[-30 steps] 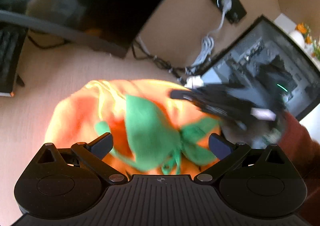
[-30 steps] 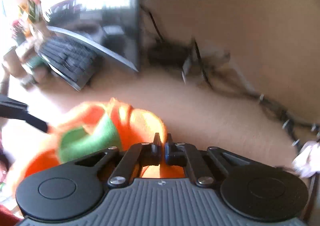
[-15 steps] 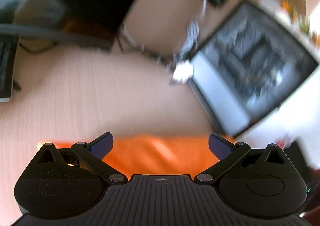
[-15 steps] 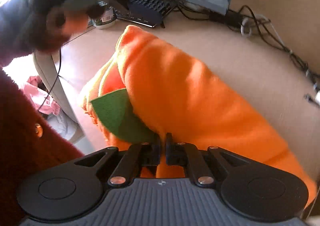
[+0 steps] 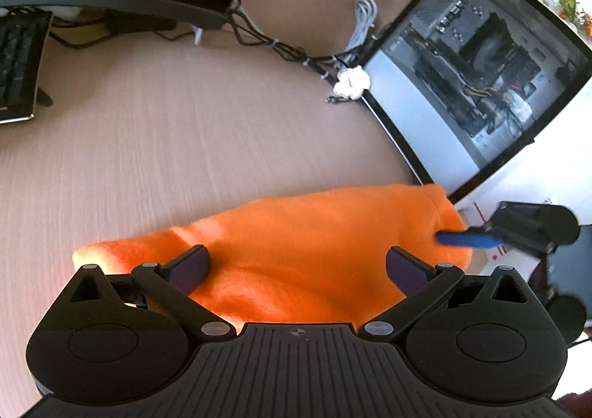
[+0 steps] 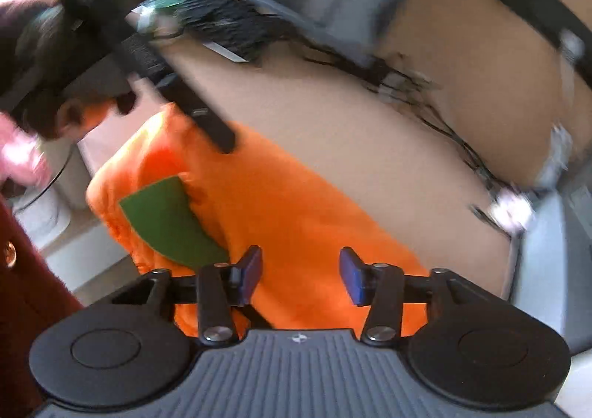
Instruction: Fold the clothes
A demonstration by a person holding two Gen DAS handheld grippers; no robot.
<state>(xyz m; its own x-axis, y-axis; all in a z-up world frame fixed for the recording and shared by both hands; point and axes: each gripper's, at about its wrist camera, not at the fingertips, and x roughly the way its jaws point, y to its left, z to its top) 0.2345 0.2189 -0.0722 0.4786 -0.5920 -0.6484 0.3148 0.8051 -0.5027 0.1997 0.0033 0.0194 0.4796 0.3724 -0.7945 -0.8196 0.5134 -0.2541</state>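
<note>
Orange garment (image 5: 310, 251) flat on tabletop (image 5: 185, 144), folded over, green patch (image 6: 170, 225) at one end. Left gripper (image 5: 296, 266) jaws wide open, empty. Right gripper (image 6: 300, 272) jaws half open, empty. Fold looks just laid; next: regrip edge, fold again.

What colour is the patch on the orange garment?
Green. The patch shows best in the right wrist view, at the left side of the orange garment.
</note>
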